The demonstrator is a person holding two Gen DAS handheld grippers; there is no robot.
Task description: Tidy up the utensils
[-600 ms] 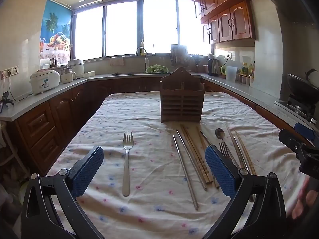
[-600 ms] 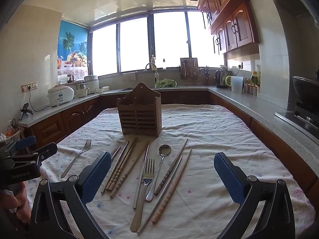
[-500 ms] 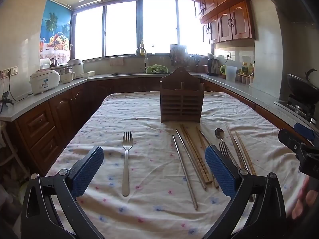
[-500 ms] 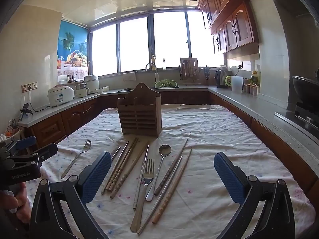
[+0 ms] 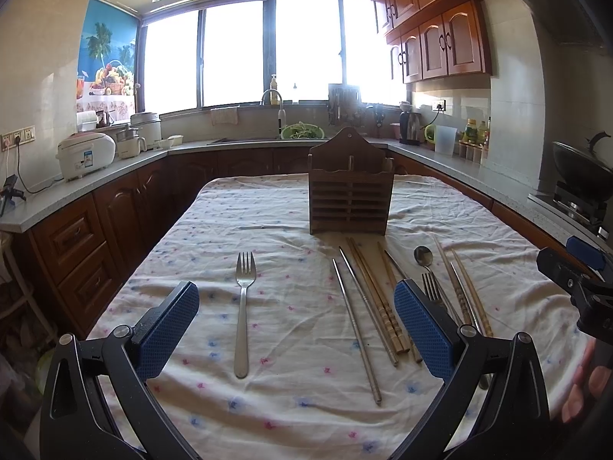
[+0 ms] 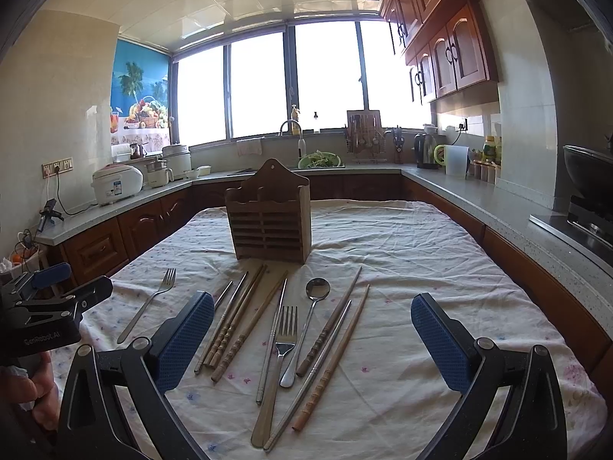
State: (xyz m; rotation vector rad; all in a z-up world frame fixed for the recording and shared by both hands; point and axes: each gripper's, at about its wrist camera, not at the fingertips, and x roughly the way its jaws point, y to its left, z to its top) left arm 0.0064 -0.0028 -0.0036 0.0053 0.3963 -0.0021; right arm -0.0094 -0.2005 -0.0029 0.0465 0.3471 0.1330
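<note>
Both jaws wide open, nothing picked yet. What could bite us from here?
1. The wooden and metal chopsticks lie packed and overlapping with the second steel fork and steel spoon; a grasp may drag neighbours.
2. The wrinkled floral tablecloth could get pinched under flat utensils.
3. The slatted wooden utensil holder stands free, so a hard insertion may tip it.

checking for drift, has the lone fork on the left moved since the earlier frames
No. The lone fork lies in the same spot relative to the wooden holder.
</note>
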